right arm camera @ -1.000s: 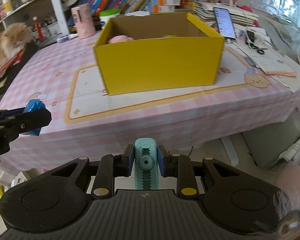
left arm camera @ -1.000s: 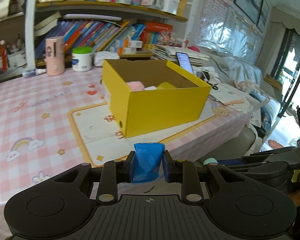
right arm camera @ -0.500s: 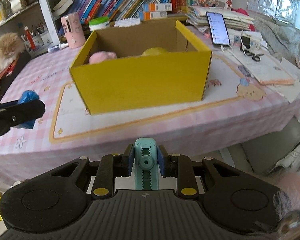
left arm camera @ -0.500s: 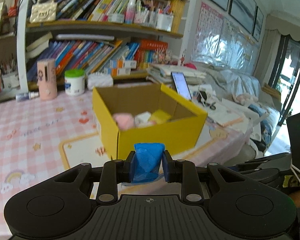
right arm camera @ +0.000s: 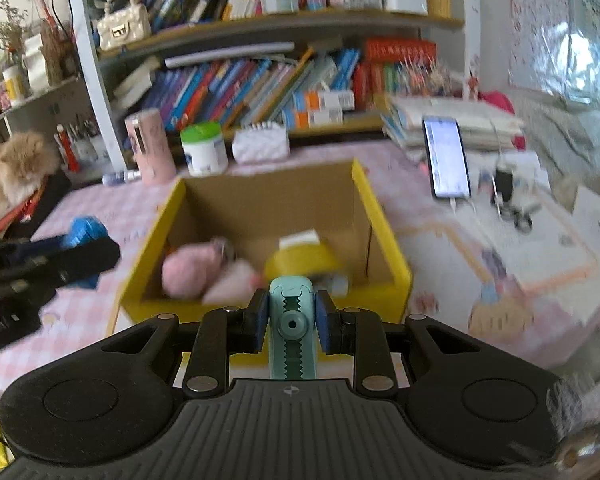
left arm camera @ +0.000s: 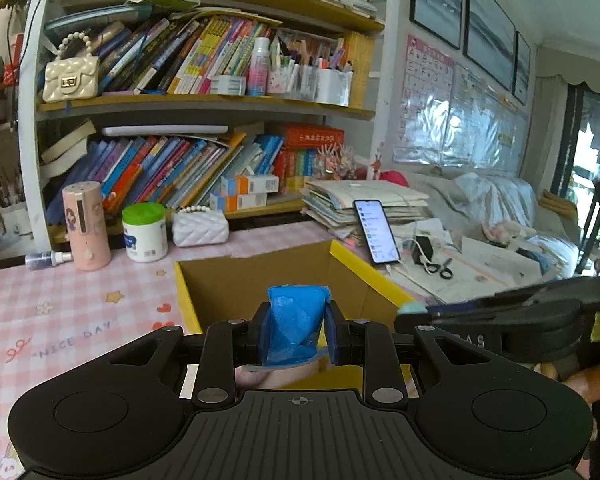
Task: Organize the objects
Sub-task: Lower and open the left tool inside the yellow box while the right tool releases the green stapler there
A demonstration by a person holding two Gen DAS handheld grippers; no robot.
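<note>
My left gripper (left arm camera: 297,330) is shut on a crumpled blue plastic bag (left arm camera: 296,326), held at the near left rim of the yellow cardboard box (left arm camera: 188,300). My right gripper (right arm camera: 291,320) is shut on a teal toothed clip (right arm camera: 292,332), just before the near wall of the same box (right arm camera: 384,236). Inside the box lie a pink plush ball (right arm camera: 188,272), a yellow tape roll (right arm camera: 304,260) and a pale pink piece (right arm camera: 232,284). The left gripper with its blue bag (right arm camera: 85,232) shows at the left of the right wrist view; the right gripper with the clip's tip (left arm camera: 411,307) shows at the right of the left one.
The box stands on a pink checked tablecloth (left arm camera: 60,320). Behind it are a pink cylinder (left arm camera: 86,226), a green-lidded jar (left arm camera: 145,232), a white quilted pouch (left arm camera: 200,227), and bookshelves. A lit phone (left arm camera: 376,232), scissors (left arm camera: 438,268) and papers lie right. A ginger cat (right arm camera: 8,172) sits far left.
Both grippers have risen and moved forward to the box, each still holding its object. The box interior has come into view below them.
</note>
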